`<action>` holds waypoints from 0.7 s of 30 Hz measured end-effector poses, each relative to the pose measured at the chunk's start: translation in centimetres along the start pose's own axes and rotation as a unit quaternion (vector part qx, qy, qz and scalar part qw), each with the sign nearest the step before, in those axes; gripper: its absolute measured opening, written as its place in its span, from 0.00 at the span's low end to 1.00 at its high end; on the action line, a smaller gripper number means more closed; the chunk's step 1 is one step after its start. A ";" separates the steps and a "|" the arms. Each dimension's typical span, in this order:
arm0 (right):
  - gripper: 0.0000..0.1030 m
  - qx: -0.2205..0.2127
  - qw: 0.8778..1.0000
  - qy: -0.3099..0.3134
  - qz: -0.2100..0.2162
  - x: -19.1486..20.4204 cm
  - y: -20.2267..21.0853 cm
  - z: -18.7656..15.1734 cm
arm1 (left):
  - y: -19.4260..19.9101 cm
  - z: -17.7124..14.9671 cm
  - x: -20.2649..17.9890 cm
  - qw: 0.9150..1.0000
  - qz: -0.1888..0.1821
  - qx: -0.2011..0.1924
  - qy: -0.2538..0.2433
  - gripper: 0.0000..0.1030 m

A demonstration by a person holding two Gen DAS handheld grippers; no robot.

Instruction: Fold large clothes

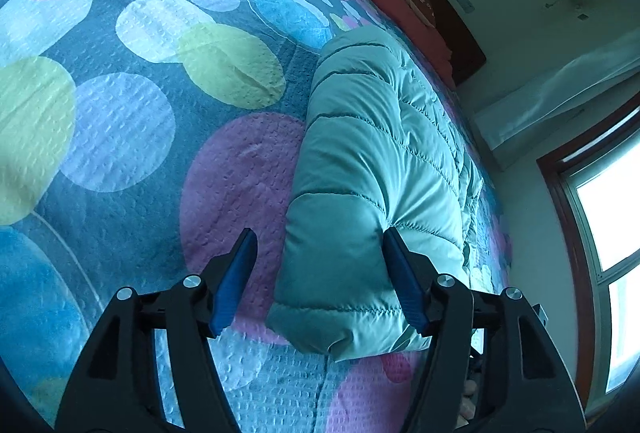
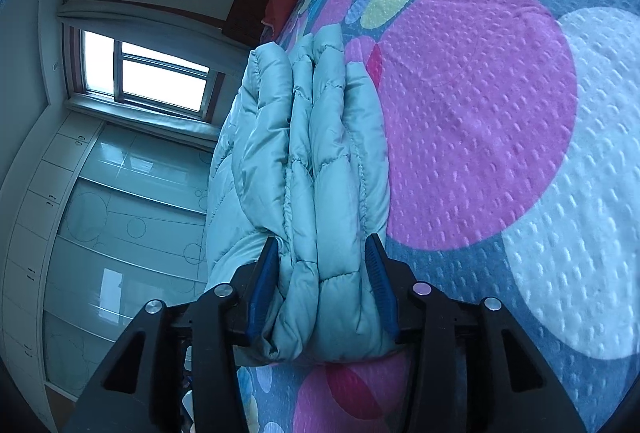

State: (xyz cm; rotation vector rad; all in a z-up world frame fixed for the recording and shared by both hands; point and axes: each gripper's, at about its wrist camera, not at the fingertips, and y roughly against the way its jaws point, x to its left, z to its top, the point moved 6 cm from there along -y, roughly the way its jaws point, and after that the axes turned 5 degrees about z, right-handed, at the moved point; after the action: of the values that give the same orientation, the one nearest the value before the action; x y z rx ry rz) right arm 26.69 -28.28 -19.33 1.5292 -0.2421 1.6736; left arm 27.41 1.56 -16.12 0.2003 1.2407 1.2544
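A pale green quilted puffer jacket (image 1: 360, 153) lies folded into a long thick bundle near the edge of the bed. My left gripper (image 1: 320, 231) stands open around the bundle's near end. Its left finger (image 1: 236, 281) is clear of the cloth, and its right finger (image 1: 404, 281) is at the jacket's side. In the right wrist view the folded layers of the jacket (image 2: 320, 153) fill the gap of my right gripper (image 2: 323, 238). Both blue pads lie along the puffed sides without squeezing them. The bundle rests on the bedspread.
The bedspread (image 1: 140, 113) is grey-blue with large coloured circles and stretches wide beside the jacket (image 2: 480, 113). A red pillow (image 1: 400, 5) lies at the headboard. Past the bed edge are a window (image 2: 160, 77) and a glass-fronted wardrobe (image 2: 120, 213).
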 end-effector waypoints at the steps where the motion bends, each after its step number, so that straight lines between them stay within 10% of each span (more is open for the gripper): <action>1: 0.49 -0.003 1.000 0.002 -0.007 0.0 0.4 -0.1 | 0.4 -0.1 0.1 1.000 0.004 -0.002 -0.002 0.64; 21: 0.65 -0.025 0.984 0.091 -0.152 2.6 5.2 -5.1 | 7.3 -3.5 1.4 0.974 0.172 -0.079 -0.128 0.78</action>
State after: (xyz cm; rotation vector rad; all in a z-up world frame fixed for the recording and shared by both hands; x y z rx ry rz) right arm 19.74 -27.15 -16.24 1.2930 0.0456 1.5381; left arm 20.04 3.78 -13.20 0.4597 0.9022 1.5643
